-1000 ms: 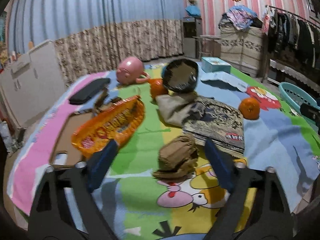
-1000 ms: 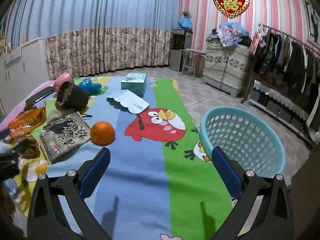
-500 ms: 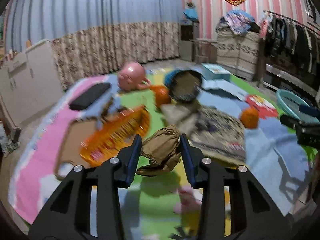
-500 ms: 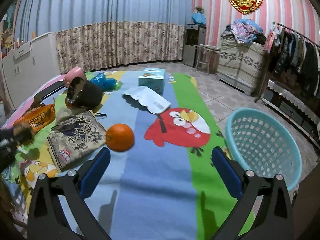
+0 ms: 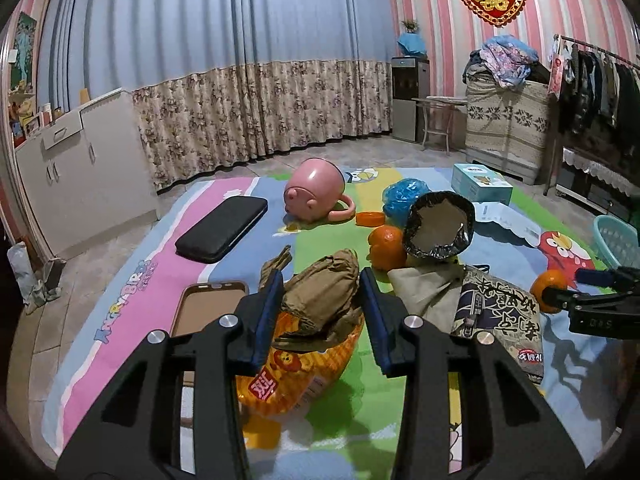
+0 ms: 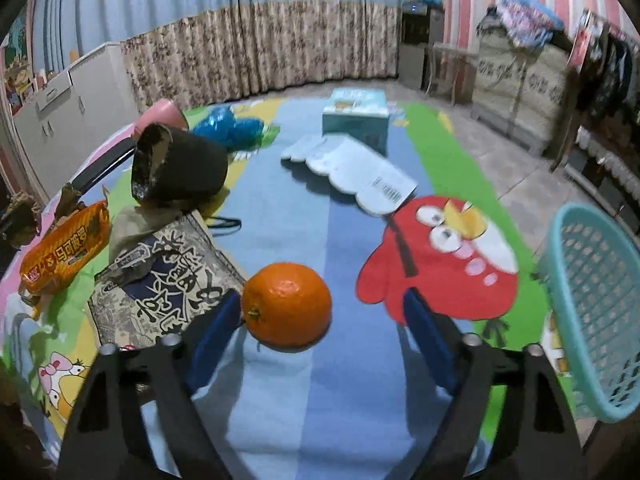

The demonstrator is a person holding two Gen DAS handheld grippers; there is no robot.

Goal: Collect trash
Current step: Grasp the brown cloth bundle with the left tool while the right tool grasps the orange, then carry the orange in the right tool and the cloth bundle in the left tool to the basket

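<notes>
Btwn left tongs [image 5: 320,316]: crumpled brown wrapper [image 5: 324,296], clamped, off mat.

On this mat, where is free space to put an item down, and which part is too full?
Free: the blue stripe near the camera, in front of the orange, and the pink stripe beside the black case. Crowded: the left-centre, where the orange snack bag, patterned packet and dark bowl lie close together.

Both wrist views low over mat [image 5: 224,216], facing curtains [image 6: 256,48].
</notes>
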